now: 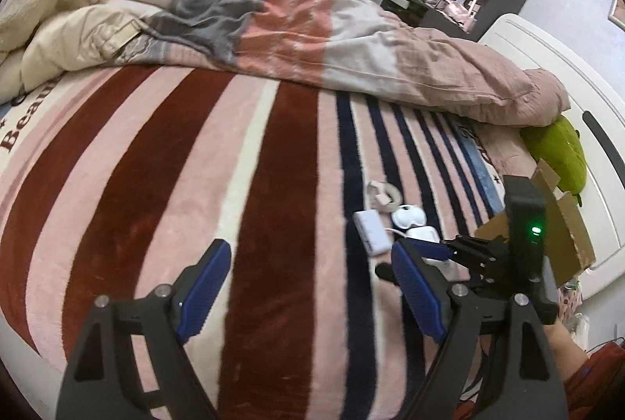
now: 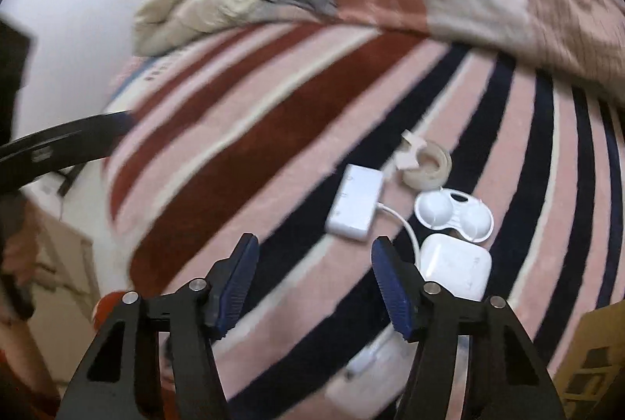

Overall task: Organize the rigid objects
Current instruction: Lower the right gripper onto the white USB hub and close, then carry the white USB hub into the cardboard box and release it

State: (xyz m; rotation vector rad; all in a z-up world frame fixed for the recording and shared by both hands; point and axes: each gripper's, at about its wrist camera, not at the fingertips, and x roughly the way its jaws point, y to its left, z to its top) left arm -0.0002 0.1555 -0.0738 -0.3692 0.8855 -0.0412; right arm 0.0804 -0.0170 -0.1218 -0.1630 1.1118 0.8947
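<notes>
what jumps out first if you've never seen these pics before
The bold striped blanket covering the bed, in dark red, pink and navy bands, with a rumpled quilt heaped along its far side. Next, a small cluster of white gadgets on the navy stripes: a flat white adapter with a cable, a tape roll beyond it and a white case nearest. Both blue-padded claws, left claw and right claw, hang open and empty above.
</notes>
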